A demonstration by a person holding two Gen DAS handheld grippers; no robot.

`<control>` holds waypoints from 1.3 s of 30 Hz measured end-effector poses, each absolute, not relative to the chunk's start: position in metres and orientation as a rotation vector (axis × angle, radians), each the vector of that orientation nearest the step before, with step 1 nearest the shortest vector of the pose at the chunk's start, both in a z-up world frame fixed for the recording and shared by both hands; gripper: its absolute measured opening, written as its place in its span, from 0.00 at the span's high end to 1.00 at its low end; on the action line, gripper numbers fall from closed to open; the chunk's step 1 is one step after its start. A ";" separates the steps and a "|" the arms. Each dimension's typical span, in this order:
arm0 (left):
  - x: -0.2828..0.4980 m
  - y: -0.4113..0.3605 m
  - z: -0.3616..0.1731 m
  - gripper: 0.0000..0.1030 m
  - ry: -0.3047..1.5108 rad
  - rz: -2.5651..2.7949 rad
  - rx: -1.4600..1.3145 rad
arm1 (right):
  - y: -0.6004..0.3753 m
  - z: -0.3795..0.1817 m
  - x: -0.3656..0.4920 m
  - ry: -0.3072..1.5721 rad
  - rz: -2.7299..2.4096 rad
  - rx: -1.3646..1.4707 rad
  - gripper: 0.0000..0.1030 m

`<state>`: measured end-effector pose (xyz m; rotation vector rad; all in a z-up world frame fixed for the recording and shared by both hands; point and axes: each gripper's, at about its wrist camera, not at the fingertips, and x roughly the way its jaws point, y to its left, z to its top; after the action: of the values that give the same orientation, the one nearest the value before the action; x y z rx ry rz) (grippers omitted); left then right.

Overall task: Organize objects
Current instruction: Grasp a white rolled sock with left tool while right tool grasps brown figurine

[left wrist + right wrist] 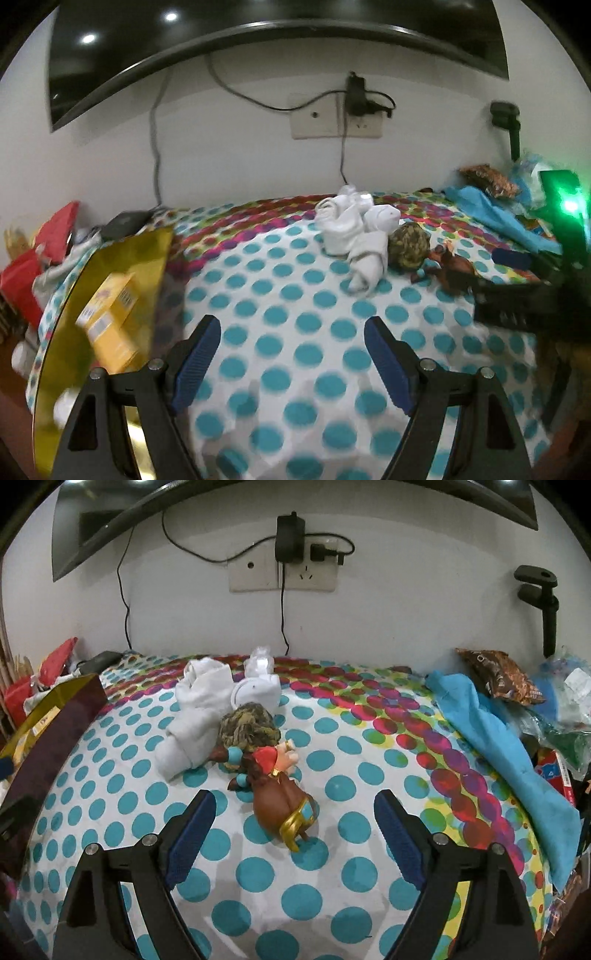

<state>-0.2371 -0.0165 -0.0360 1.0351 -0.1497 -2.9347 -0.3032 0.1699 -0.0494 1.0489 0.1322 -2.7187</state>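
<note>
A brown toy figurine (280, 794) with a red top and gold trim lies on its side on the polka-dot cloth (332, 886), just ahead of my open, empty right gripper (295, 808). Behind it sit a camouflage rolled sock ball (247, 720) and white rolled socks (199, 716). In the left wrist view the white socks (354, 229), the camouflage ball (408, 245) and the figurine (454, 271) lie far ahead and to the right. My left gripper (291, 332) is open and empty over bare cloth (295, 369). The right gripper's black body (535, 295) shows at the right.
A gold box (110, 295) holding a yellow carton (110, 321) stands at the left; it also shows in the right wrist view (55, 716). A blue cloth (509, 753), a brown snack bag (498, 675) and plastic bags lie at the right. A wall with sockets (284, 572) and cables is behind.
</note>
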 end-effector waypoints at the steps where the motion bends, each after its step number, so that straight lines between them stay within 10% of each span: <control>1: -0.247 -0.011 -0.037 0.20 -0.165 -2.935 1.048 | 0.169 -0.051 -0.305 0.136 -2.710 1.066 0.16; 19: -0.368 0.036 -0.079 0.20 -0.221 -2.878 1.356 | 0.199 -0.066 -0.323 -0.109 -2.667 1.215 0.17; 23: -0.381 0.035 -0.087 0.71 -0.151 -2.913 1.436 | 0.181 -0.062 -0.316 0.033 -2.683 1.182 0.17; 32: -0.321 0.013 -0.058 0.74 -0.102 -2.950 1.292 | 0.169 -0.062 -0.313 0.127 -2.660 1.168 0.17; 35: -0.291 0.000 -0.056 0.74 -0.088 -2.959 1.273 | 0.163 -0.061 -0.311 0.154 -2.638 1.143 0.43; 39: -0.253 -0.011 -0.059 0.74 0.001 -2.966 1.276 | 0.155 -0.065 -0.319 0.172 -2.632 1.182 0.45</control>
<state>-0.2532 -0.0112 -0.0586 1.2762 0.0010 -2.9665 -0.3193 0.1552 -0.0654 1.1822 0.1715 -2.6323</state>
